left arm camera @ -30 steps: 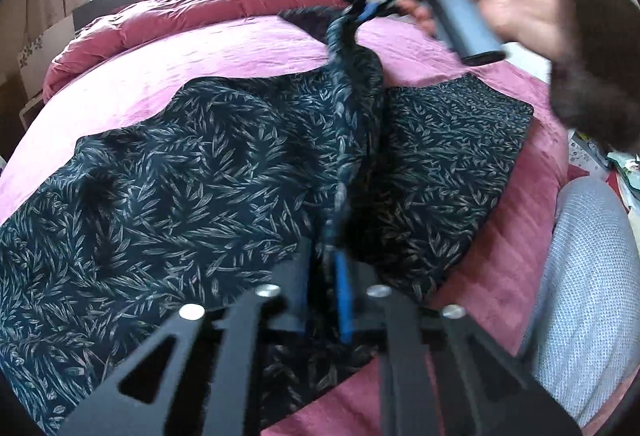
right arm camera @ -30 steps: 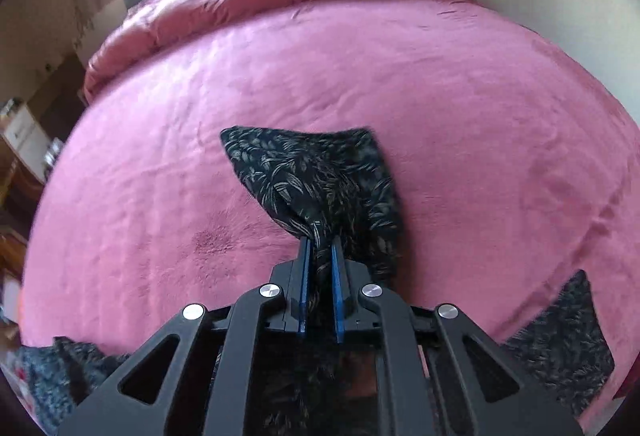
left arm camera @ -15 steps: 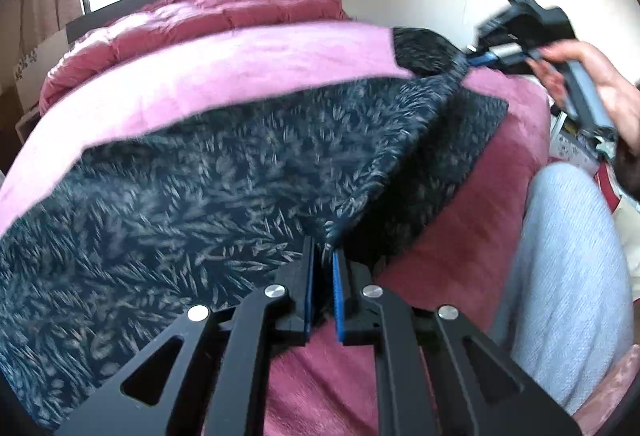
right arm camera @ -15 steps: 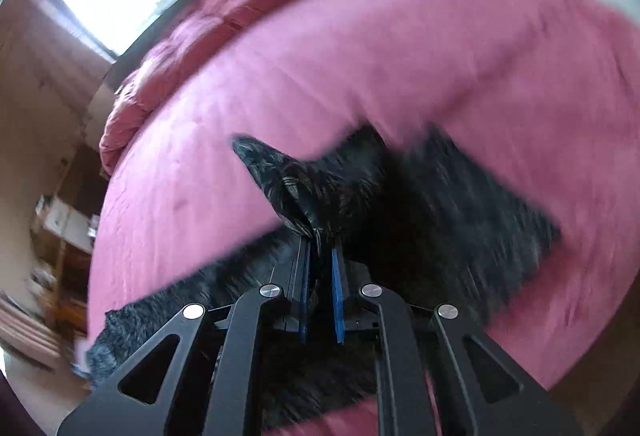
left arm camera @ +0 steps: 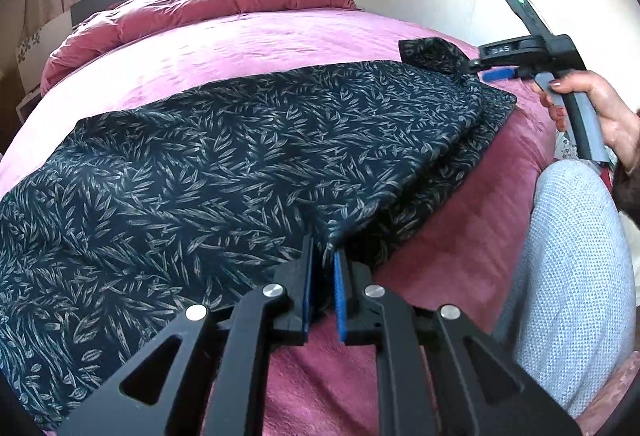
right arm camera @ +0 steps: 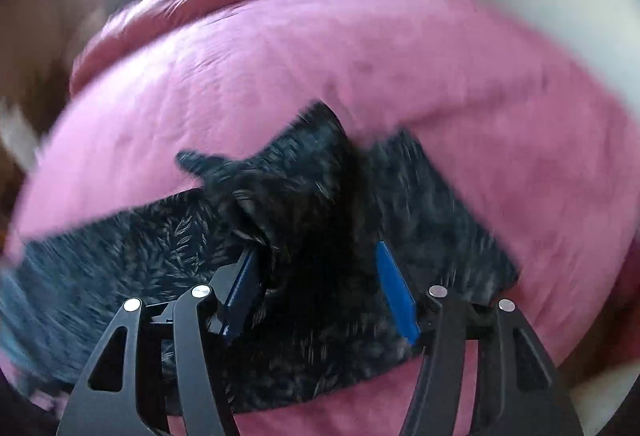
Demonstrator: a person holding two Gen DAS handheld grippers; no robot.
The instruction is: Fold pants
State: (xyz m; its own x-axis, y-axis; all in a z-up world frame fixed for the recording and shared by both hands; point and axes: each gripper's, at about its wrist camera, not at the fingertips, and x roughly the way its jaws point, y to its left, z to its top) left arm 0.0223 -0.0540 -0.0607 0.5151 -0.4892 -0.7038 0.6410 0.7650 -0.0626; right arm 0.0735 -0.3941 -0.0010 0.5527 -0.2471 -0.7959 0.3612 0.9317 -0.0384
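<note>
Letting go: the right gripper [right arm camera: 316,288] has sprung wide, its blue pads well apart, where half a second ago they were pinched on a bunched corner of the pants [left arm camera: 224,164]. That corner now sits loose between the spread fingers, though the right wrist view is smeared with motion and I cannot tell whether cloth touches either pad.

Fold so far: a second ago the fabric was hoisted high in a ridge; now one leg lies over the other along the near edge of the pink bedspread [left arm camera: 280,36], the upper layer nearly covering the lower one, which peeks out on the right.

Meaning for the task: my guess is the lengthwise fold is laid and the far end has been dropped into place; the crosswise folds are not yet made.

Left gripper [left arm camera: 320,278]: pads pressed close on the near edge of the pants, a small peak of cloth pulled up between them.

Right hand [left arm camera: 592,108]: out at the far end of the garment, wrapped round the grey handle, the tool angled down towards the raised corner.

Left pose: low over the bedspread, pointing along the cloth towards the headboard.

Nearby: a grey-clad leg [left arm camera: 576,276] stands beside the bed.
</note>
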